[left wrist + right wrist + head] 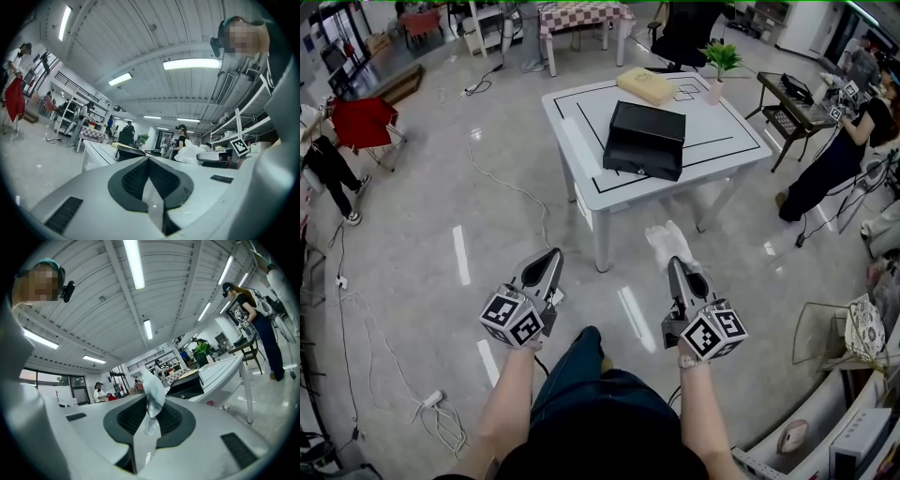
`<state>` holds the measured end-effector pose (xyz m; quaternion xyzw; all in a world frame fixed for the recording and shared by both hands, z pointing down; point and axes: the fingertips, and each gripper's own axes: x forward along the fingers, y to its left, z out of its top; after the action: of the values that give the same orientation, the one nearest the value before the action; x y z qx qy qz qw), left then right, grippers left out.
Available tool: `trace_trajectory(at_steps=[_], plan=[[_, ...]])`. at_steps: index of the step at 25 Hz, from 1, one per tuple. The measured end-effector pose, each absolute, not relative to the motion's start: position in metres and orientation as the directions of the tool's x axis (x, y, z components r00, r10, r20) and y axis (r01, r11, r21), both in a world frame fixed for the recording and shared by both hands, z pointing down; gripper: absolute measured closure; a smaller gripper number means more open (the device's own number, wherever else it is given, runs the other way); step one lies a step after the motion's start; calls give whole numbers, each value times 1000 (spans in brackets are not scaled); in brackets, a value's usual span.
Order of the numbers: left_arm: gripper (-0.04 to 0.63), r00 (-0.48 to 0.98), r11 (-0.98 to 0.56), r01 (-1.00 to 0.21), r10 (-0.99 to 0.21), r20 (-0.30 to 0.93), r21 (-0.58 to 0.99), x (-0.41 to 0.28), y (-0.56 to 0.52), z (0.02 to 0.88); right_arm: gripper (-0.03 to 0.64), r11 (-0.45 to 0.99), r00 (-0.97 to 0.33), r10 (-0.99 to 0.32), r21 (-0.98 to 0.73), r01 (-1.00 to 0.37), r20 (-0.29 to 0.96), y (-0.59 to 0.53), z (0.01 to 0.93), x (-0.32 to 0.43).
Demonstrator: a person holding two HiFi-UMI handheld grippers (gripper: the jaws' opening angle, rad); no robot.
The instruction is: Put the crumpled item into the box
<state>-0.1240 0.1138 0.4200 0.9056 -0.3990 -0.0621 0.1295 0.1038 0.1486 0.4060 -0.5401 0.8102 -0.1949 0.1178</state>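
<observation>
Right gripper: the grey two-jaw right gripper (673,264) has its jaws pinched on the crumpled item, which sticks out past the tips.
Crumpled item: a thin, white, crinkled wad (665,241), tissue or film, I cannot tell which. It is up in the air over the floor, on the near side of the table and well apart from the box.
Left gripper: the matching grey left gripper (551,259) has its jaws pressed together with nothing between them. It is held beside the other one, also short of the table.
Box: a black rectangular box (645,139) sits toward the near edge of the tabletop, inside the black marked lines. From here its top looks flat and dark, and I cannot tell whether it is open.
Table: a white square table (733,124) stands ahead of the person. At its far edge are a flat tan slab (647,86) and a small green plant in a pale pot (719,64).
Done: the item is picked up and looks securely held.
Left: I judge the task is not yet half done. The item has to be carried to the table, brought over the box and let go inside it. If the lid is down, the free gripper would have to lift it first.
Risk: the wad is light and held only by a fold, so it could slip out on the way over.
</observation>
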Motion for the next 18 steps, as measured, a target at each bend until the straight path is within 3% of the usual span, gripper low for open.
trace_trajectory(at_steps=[18], plan=[[594,703,-667,-678,-711,9,309,-91,72,434,561,296,-359,-932,-465,-834,51,111,422,130]])
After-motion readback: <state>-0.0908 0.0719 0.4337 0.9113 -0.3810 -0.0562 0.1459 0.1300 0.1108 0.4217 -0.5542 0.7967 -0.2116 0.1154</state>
